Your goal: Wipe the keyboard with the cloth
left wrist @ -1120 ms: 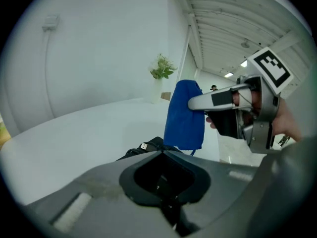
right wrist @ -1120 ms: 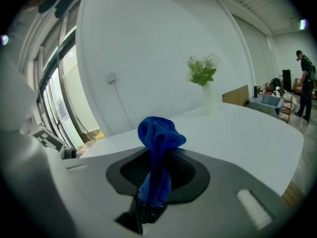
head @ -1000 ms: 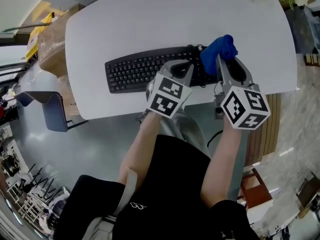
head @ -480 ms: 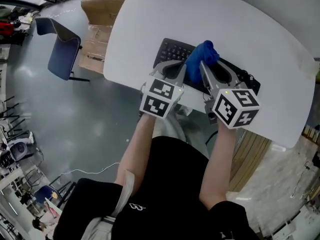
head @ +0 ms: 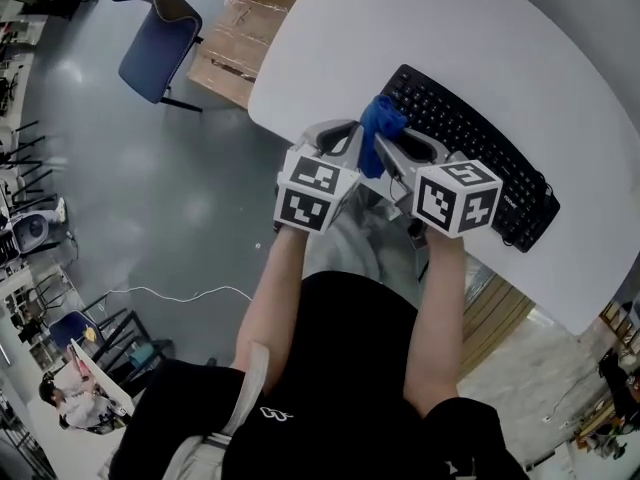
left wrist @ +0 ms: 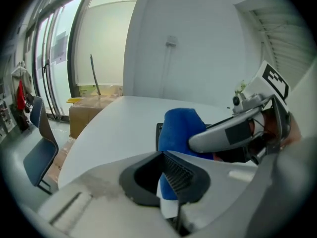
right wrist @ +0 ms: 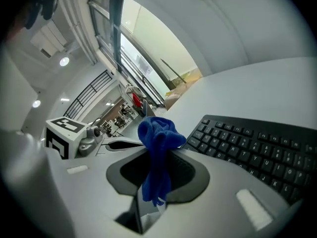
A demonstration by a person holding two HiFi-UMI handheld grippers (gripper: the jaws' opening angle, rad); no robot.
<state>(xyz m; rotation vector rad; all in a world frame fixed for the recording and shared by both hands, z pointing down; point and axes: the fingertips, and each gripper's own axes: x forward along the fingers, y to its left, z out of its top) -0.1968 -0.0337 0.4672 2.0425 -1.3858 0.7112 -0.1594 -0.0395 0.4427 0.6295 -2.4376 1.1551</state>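
The black keyboard [head: 470,148] lies slantwise on the white table [head: 330,48]. A blue cloth [head: 378,128] is bunched up just off the keyboard's left end, above the table's near edge. My right gripper [head: 398,150] is shut on the cloth [right wrist: 157,133], and a tail of it hangs down between the jaws. My left gripper [head: 350,140] meets the same bunch from the other side. In the left gripper view, blue cloth [left wrist: 178,125] fills the narrow slit between the jaws of the left gripper [left wrist: 163,155]. The keyboard's keys [right wrist: 247,148] show to the right of the right gripper [right wrist: 158,155].
A blue chair [head: 155,33] and a cardboard box [head: 250,28] stand on the grey floor left of the table. A thin cable [head: 170,293] runs across the floor. The table's rounded edge passes right under both grippers.
The head view has swung, so the keyboard now lies slantwise at the right. Both grippers have moved with the cloth from over the keyboard's right part to its left end and drawn closer together.
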